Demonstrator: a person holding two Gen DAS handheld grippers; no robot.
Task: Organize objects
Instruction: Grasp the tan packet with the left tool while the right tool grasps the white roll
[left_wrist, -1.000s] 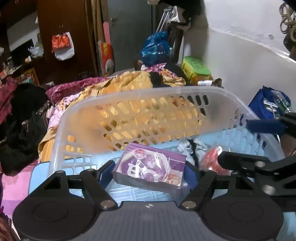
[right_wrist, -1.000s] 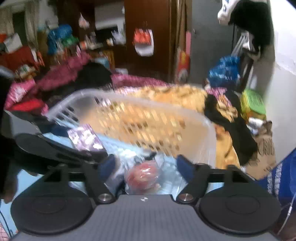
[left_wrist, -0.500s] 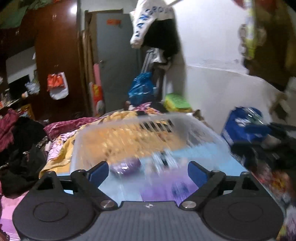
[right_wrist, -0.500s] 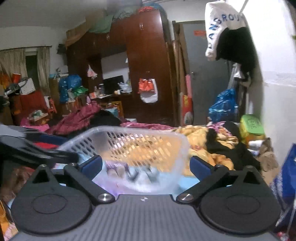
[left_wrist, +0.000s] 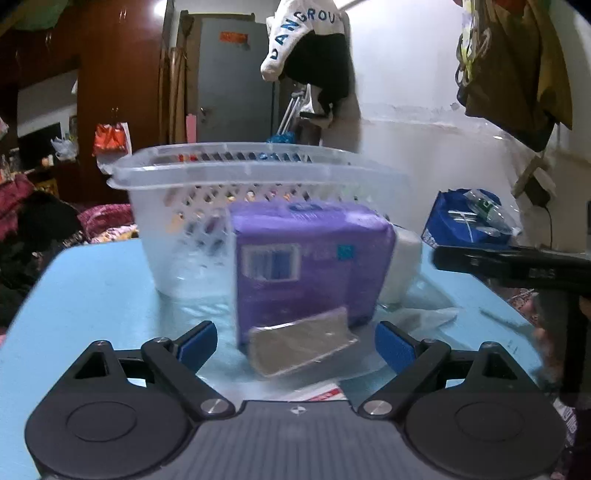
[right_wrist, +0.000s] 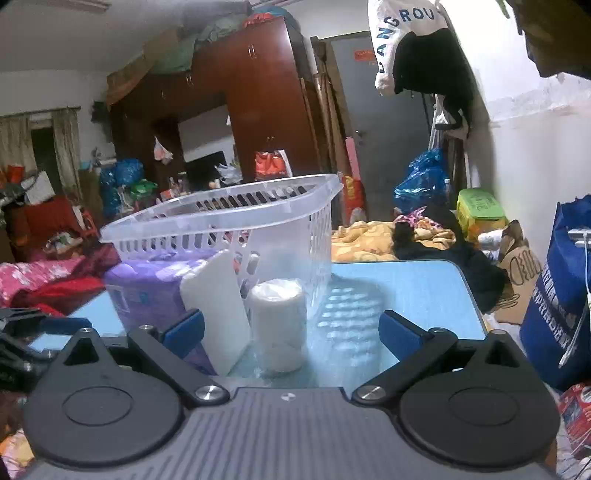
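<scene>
A clear plastic basket stands on the light blue table; it also shows in the right wrist view. A purple pack stands in front of it, with a small silver packet leaning at its base. My left gripper is open, low over the table, just short of the packet. My right gripper is open and empty. Between its fingers stand a white roll and a flat white block, beside the purple pack.
A blue bag stands right of the table. Behind the table lie heaped clothes and bedding. The right gripper's body reaches in from the right in the left wrist view. A wardrobe and door stand at the back.
Both grippers have pulled back and dropped from above the basket to table height in front of it. The left gripper, shut on a purple box a second ago, is now open and empty.
</scene>
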